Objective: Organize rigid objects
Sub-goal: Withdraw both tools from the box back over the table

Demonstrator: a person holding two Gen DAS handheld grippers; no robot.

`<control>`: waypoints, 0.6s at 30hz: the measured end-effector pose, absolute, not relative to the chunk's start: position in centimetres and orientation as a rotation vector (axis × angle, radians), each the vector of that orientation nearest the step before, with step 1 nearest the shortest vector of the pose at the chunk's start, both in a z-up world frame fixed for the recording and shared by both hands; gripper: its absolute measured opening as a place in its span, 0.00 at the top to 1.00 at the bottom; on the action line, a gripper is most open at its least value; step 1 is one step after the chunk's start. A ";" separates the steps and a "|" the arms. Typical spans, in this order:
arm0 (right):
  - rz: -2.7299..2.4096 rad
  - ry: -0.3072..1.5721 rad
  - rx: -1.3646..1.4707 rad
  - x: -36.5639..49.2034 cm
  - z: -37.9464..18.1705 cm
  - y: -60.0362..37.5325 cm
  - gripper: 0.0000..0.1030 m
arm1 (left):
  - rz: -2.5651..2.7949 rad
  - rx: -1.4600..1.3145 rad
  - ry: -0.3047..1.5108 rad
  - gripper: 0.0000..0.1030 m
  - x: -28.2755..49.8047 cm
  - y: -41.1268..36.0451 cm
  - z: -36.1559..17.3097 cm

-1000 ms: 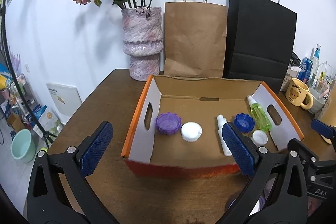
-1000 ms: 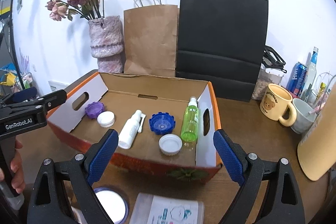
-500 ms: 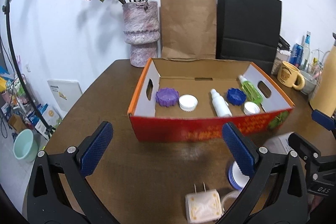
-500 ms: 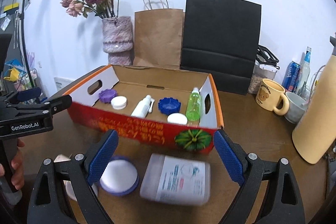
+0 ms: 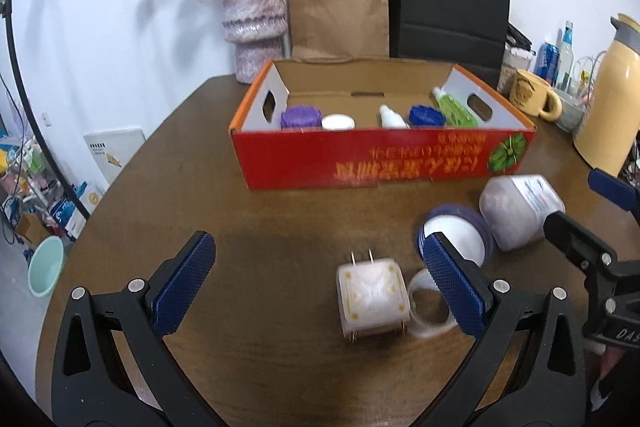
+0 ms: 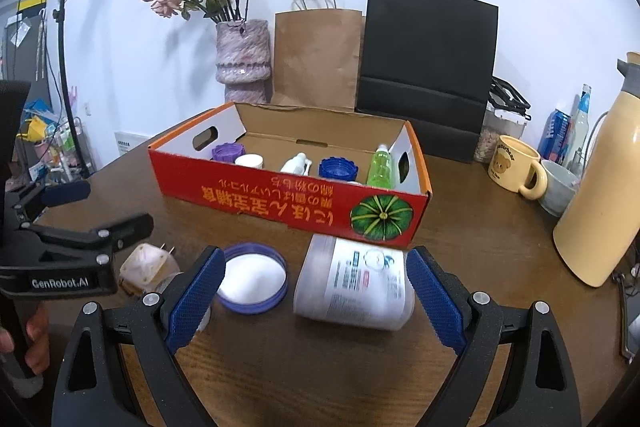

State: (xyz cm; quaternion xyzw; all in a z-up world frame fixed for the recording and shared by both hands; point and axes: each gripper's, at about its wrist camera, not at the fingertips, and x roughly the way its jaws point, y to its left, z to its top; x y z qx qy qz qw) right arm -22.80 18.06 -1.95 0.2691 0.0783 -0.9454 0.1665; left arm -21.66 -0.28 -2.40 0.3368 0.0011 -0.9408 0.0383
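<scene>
At the left we see our left gripper, its blue ribbed pads spread wide and holding nothing; it hovers low over the dark wooden table. Between its fingers lies a white square plug adapter with two metal prongs, and just beside it a clear tape ring. Further right is a round purple lid with a white inside, lying flat, and next to it a frosted plastic jar on its side, with a printed label. Our right gripper is also wide open and empty, with the jar lying between its fingers. Behind these things stands the red cardboard box, which holds a purple cap, a white cap, a white bottle, a blue cap and a green bottle.
</scene>
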 end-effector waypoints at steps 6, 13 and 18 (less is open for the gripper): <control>-2.689 0.213 0.799 -21.8 -2.5 18.8 0.07 | -2.856 1.127 -0.007 0.00 -21.2 -0.2 -3.7; -2.684 0.190 0.843 -21.3 -3.3 19.5 0.07 | -2.813 1.183 -0.018 0.00 -21.4 -0.3 -4.7; -2.682 0.185 0.847 -21.2 -3.4 19.5 0.07 | -2.814 1.198 -0.024 0.00 -21.5 -0.2 -4.9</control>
